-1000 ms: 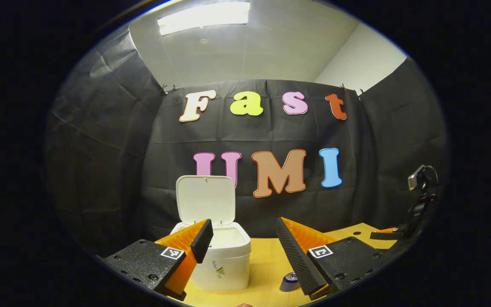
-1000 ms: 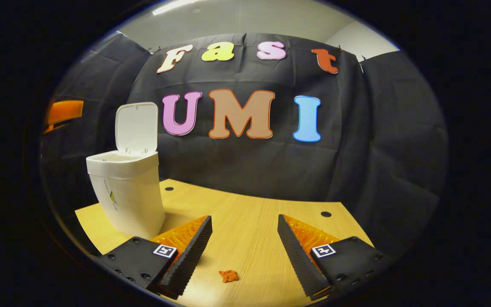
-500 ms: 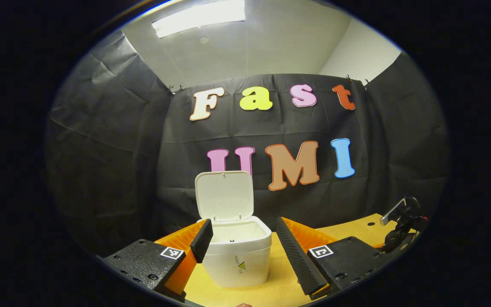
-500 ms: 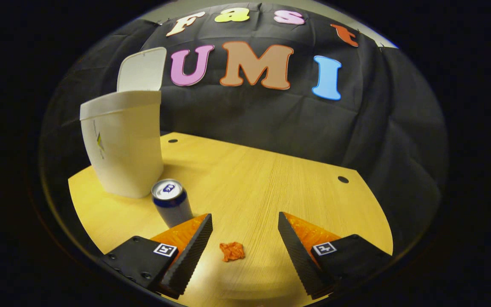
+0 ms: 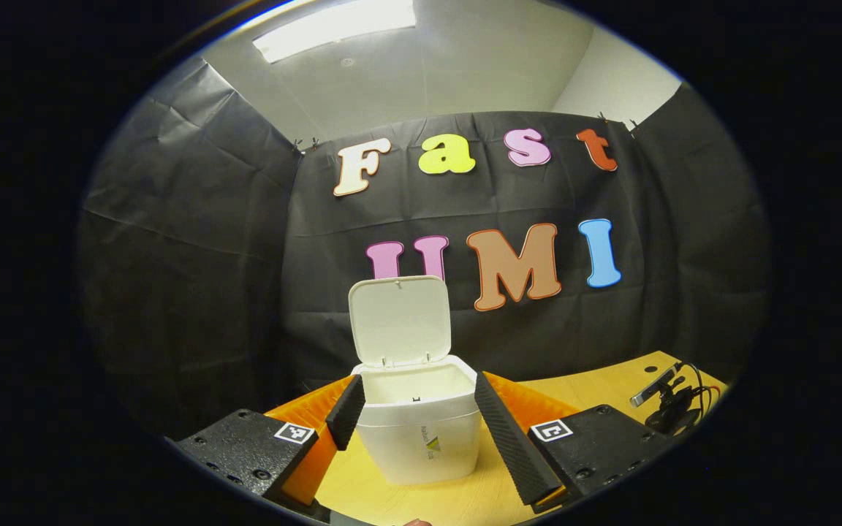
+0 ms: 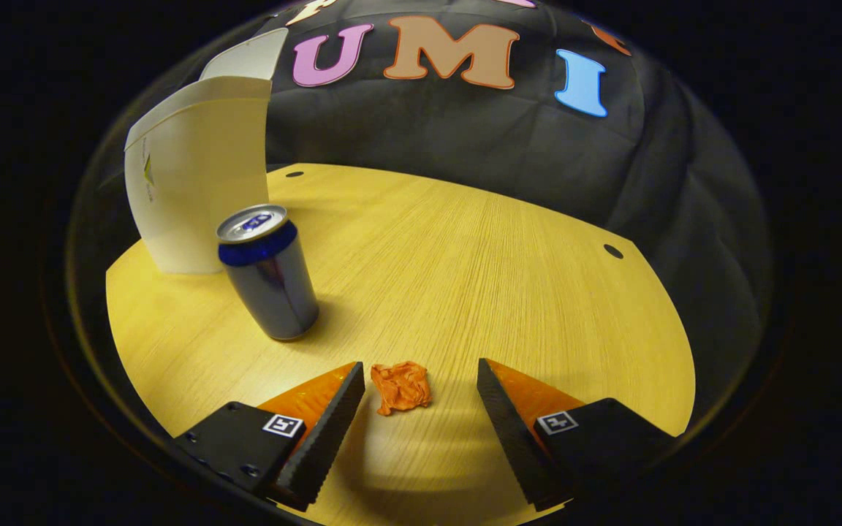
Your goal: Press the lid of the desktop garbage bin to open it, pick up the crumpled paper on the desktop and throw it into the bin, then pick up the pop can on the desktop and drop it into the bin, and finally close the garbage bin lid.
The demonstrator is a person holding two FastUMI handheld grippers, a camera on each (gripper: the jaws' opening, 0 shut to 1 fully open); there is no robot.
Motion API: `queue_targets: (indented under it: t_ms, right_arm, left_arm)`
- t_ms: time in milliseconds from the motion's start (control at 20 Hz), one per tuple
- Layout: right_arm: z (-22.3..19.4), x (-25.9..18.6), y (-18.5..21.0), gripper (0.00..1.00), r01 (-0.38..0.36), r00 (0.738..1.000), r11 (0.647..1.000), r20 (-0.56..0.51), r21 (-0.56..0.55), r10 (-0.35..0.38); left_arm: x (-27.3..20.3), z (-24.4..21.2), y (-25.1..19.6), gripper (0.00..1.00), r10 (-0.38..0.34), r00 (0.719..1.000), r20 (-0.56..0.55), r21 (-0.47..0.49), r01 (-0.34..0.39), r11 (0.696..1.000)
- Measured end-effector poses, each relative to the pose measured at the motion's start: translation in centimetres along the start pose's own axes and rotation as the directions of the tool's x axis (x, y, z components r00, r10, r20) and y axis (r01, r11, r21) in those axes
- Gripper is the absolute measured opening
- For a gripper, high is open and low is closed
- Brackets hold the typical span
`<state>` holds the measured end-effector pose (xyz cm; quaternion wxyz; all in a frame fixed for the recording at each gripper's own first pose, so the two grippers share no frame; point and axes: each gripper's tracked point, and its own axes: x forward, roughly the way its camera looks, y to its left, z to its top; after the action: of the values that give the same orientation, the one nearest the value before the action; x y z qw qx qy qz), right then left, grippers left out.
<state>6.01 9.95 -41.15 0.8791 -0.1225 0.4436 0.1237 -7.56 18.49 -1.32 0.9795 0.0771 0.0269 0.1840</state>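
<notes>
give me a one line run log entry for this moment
bin lid: open | right gripper: open, around crumpled paper on table | pop can: upright | left gripper: open

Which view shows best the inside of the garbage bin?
The left gripper view: it looks over the rim into the open garbage bin, under the raised lid. The right gripper view shows the bin's outer wall from the side.

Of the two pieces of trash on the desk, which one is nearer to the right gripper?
The crumpled orange paper, lying between the open right gripper's fingertips; the upright pop can stands farther off, by the bin.
</notes>
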Motion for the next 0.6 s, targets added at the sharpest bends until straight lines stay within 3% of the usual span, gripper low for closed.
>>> queue_targets:
  t_ms: [200, 300, 350, 500, 600]
  right_arm:
    - [-1.2, 0.9, 1.1, 0.96, -0.031, 0.999, 0.999, -0.043, -0.007, 0.031]
    - [-1.3, 0.9, 1.6, 0.85, -0.054, 0.997, 0.999, -0.050, -0.008, 0.053]
    - [-1.3, 0.9, 1.8, 0.73, -0.067, 0.996, 0.998, -0.052, -0.008, 0.067]
    - [-1.2, 1.1, 2.6, 0.62, -0.116, 0.991, 0.993, -0.064, 0.024, 0.118]
    - [-1.1, 1.6, 2.5, 0.44, -0.113, 0.992, 0.992, -0.057, 0.053, 0.116]
  left_arm:
    - [0.3, -0.1, 0.3, 0.91, 0.006, 1.000, -0.005, 0.003, -0.006, 1.000]
    - [0.3, -0.3, 0.1, 0.91, 0.002, 1.000, -0.010, 0.000, -0.002, 1.000]
    - [0.3, -0.4, 0.1, 0.91, 0.000, 1.000, -0.012, 0.000, 0.000, 1.000]
    - [0.4, -0.5, 0.0, 0.93, -0.004, 1.000, -0.012, 0.000, 0.004, 1.000]
    - [0.5, -0.4, 0.0, 0.92, -0.004, 1.000, -0.012, 0.000, 0.004, 1.000]
